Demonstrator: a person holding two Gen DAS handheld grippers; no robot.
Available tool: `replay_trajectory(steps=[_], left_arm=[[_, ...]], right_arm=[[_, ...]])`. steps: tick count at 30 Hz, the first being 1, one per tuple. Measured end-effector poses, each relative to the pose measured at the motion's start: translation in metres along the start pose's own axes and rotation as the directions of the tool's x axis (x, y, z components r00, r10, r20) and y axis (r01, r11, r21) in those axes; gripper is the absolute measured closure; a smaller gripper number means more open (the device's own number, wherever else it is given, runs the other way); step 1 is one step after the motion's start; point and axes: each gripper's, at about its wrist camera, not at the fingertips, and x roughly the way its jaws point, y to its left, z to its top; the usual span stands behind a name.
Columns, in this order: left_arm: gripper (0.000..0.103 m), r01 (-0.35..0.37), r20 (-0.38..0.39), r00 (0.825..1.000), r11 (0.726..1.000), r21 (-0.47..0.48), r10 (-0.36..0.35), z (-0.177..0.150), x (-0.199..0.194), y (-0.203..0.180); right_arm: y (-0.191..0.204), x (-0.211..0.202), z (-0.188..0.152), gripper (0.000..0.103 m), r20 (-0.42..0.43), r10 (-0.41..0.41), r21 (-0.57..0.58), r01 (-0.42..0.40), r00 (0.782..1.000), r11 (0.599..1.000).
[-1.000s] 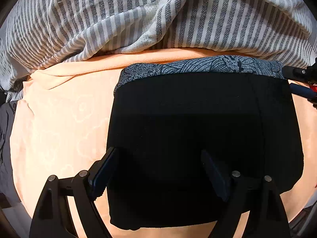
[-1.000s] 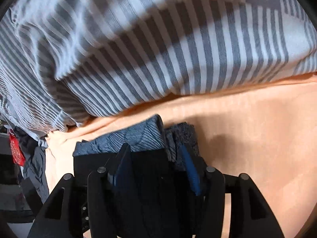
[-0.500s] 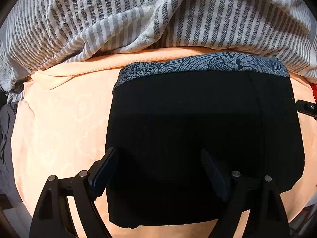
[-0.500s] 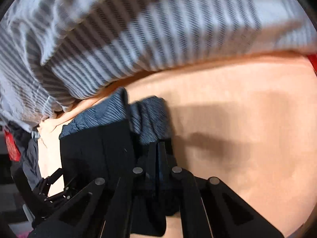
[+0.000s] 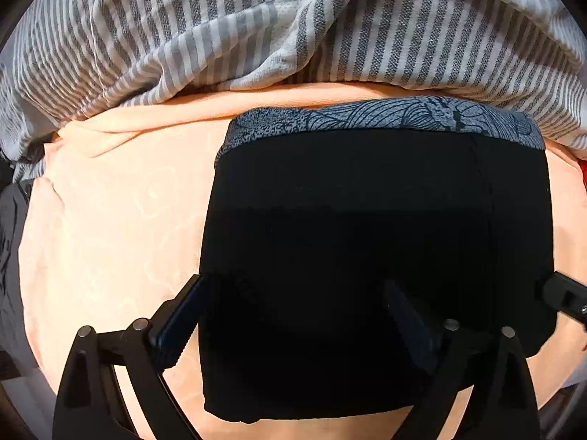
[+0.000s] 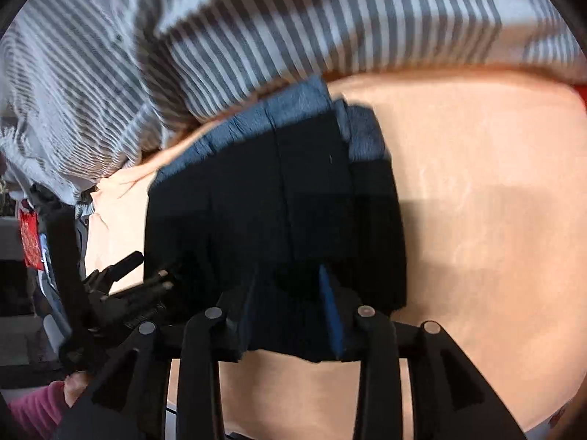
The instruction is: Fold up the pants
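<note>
The folded black pants (image 5: pixel 367 256) lie flat on the orange sheet (image 5: pixel 110 238), their blue-grey patterned waistband (image 5: pixel 385 117) on the far side. My left gripper (image 5: pixel 293 293) points straight down over the near left part of the fold. Its jaws are opening wide, one finger at the pants' left edge and the other over the black cloth. My right gripper (image 6: pixel 288 275) hovers over the near edge of the pants (image 6: pixel 275 201). Its jaws are opening, with black cloth below the gap and no pad pressing. The left gripper (image 6: pixel 124 286) shows at the left of the right wrist view.
A grey-and-white striped blanket (image 5: pixel 256 29) is bunched along the far side, just behind the waistband. Dark clothes (image 5: pixel 11 238) hang off the sheet's left edge, and a red item (image 6: pixel 29 238) lies beside them. A hand in a pink sleeve (image 6: pixel 33 407) holds the left gripper.
The right gripper drew back from the waistband corner to the near edge of the pants, shutting on the way and then parting. The left jaws spread slightly wider.
</note>
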Motion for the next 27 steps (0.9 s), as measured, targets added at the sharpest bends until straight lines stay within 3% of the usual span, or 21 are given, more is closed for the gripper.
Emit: replay_trajectory(steps=[10,13,27], left_arm=[[0.007,-0.006,0.013,1.0,1.0,0.018,0.006,-0.006,-0.002,-0.002],[0.001,-0.015,-0.001,1.0,1.0,0.012,0.015,-0.005,-0.001,-0.003],[0.001,0.023,-0.003,1.0,1.0,-0.003,-0.023,-0.012,0.0,0.005]], right_arm=[[-0.005,0.006,-0.005,0.062,0.019,0.031,0.034,-0.031,0.999,0.999],[-0.004,0.005,-0.005,0.058,0.024,0.028,0.026,-0.029,0.999,0.999],[-0.001,0.005,-0.005,0.047,0.029,0.039,0.044,-0.04,0.999,0.998]])
